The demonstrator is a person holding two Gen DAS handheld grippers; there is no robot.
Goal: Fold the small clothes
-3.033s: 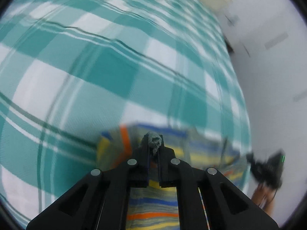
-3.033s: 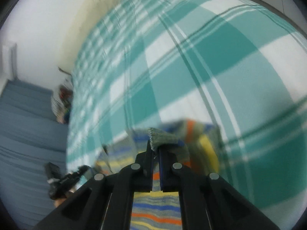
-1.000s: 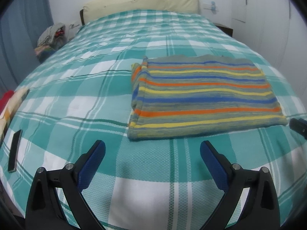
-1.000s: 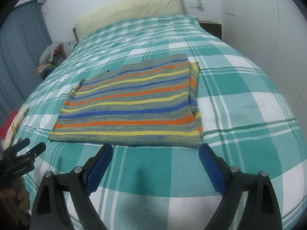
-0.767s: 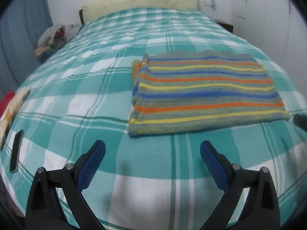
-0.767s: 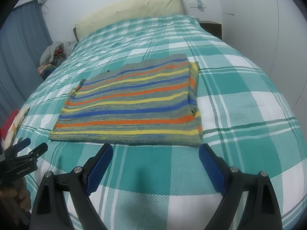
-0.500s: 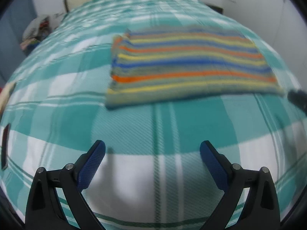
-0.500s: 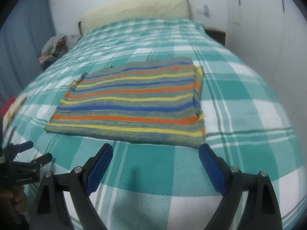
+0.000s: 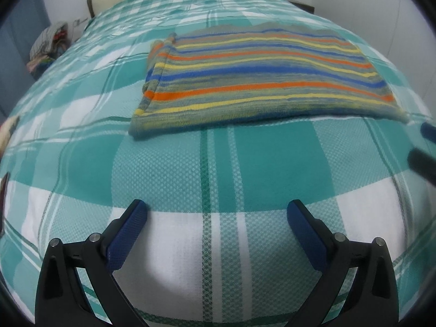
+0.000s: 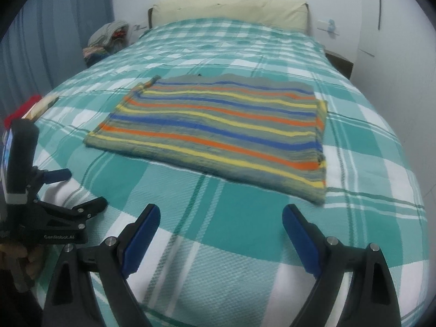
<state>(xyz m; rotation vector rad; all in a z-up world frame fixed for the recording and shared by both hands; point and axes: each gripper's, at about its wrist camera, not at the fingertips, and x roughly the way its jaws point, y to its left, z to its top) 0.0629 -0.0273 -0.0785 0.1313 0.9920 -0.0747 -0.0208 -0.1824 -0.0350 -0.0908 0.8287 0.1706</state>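
1. Both grippers, left gripper (image 9: 216, 212) and right gripper (image 10: 220, 215), are gaping wide, holding nothing.
2. Striped sweater (image 10: 218, 125) is lying folded mid-bed (image 10: 368, 141), beyond them.
3. Grabbing one layer risks undoing the fold.

I see a folded knitted garment (image 9: 261, 76) striped in grey-green, orange, yellow and blue. Under it, my view shows a bed cover (image 9: 218, 163) checked in teal and white, with thin dark green lines crossing the squares. My left tool (image 9: 218, 218) and my right tool (image 10: 220, 215) are both black with blue pads (image 10: 141, 231). A cream headboard cushion (image 10: 229, 8) sits against a white wall (image 10: 392, 13), and a blue-grey curtain (image 10: 60, 35) hangs at the side.
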